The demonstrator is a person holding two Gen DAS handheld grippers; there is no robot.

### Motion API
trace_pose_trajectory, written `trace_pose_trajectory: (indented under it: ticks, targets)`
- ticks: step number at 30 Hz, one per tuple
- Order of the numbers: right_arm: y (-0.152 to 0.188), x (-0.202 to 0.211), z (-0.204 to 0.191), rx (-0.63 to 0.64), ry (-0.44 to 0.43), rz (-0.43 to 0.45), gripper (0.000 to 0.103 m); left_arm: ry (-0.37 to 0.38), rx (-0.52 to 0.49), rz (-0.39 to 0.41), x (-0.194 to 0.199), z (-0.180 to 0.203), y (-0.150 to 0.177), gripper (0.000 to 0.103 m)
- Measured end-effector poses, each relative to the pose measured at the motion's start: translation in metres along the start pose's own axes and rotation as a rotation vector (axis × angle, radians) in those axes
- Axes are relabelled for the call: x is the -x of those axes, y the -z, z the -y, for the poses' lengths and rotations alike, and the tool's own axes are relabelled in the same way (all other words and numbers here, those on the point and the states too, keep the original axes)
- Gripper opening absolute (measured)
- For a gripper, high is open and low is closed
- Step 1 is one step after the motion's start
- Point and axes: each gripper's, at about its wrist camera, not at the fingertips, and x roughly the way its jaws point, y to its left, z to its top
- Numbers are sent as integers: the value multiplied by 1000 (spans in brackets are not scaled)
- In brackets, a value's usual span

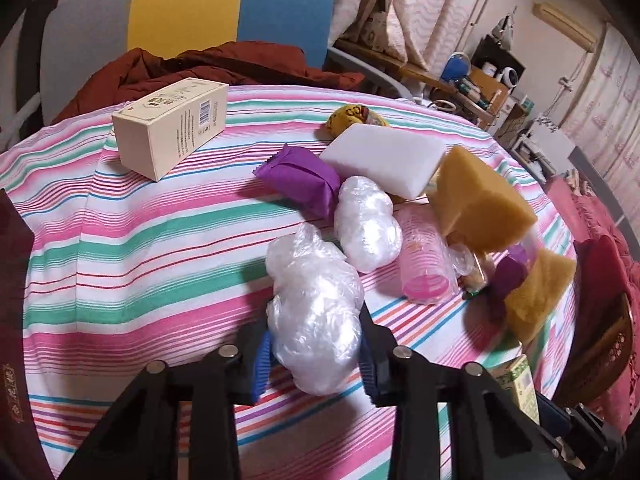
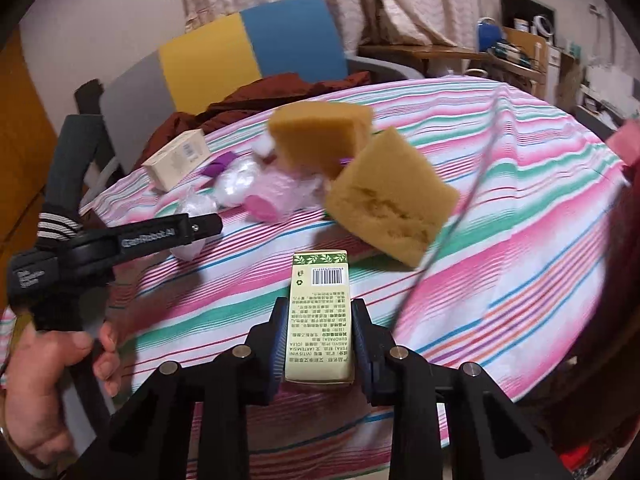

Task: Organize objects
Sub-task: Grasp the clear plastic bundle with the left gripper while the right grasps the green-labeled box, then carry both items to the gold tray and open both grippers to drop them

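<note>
The left gripper (image 1: 316,354) has its blue-padded fingers (image 1: 261,360) pressed on both sides of a crumpled clear plastic bag (image 1: 314,312), which bulges up between them over the pink, green and white striped tablecloth (image 1: 140,240); the right gripper (image 2: 318,344) clamps a narrow pale-green cardboard box with a barcode and leaf print (image 2: 320,316) lengthwise between its own blue pads, the box pointing away from the camera and sitting low over the cloth.

Beyond the held bag lies a second crumpled clear plastic wad (image 1: 366,226), touching a purple wrapped packet (image 1: 300,178) on its far left side; just right of the wad a translucent pink plastic cup (image 1: 426,266) lies on its side with its mouth toward the camera; a white rectangular foam block (image 1: 386,158) rests behind these, with a yellow patterned pouch (image 1: 354,118) at its far edge; two tan sponge blocks appear blurred at the right of the heap, the upper tan sponge (image 1: 480,202) overlapping the white block's corner and the lower tan sponge (image 1: 536,294) near the table's right edge; whether they rest on anything cannot be told.

A cream cardboard box with a barcode (image 1: 172,128) lies on its long side, well apart to the left, near a dark red garment (image 1: 208,68) heaped by a grey, yellow and blue chair back (image 1: 188,4).
</note>
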Motion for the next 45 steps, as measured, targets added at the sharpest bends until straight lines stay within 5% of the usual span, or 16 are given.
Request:
trace_pose_trajectory:
  ticks: [12,32,45]
  targets:
    - [8,-1,-25,62,-61,-10,30,14,-83,80,24,-3,36,33]
    - [16,6,-96,158,-200,-39,30,89,75,204,157,-61,94,33]
    - [14,28,-186,211,-396,16,30,-126,261,290,233,-168,117,33]
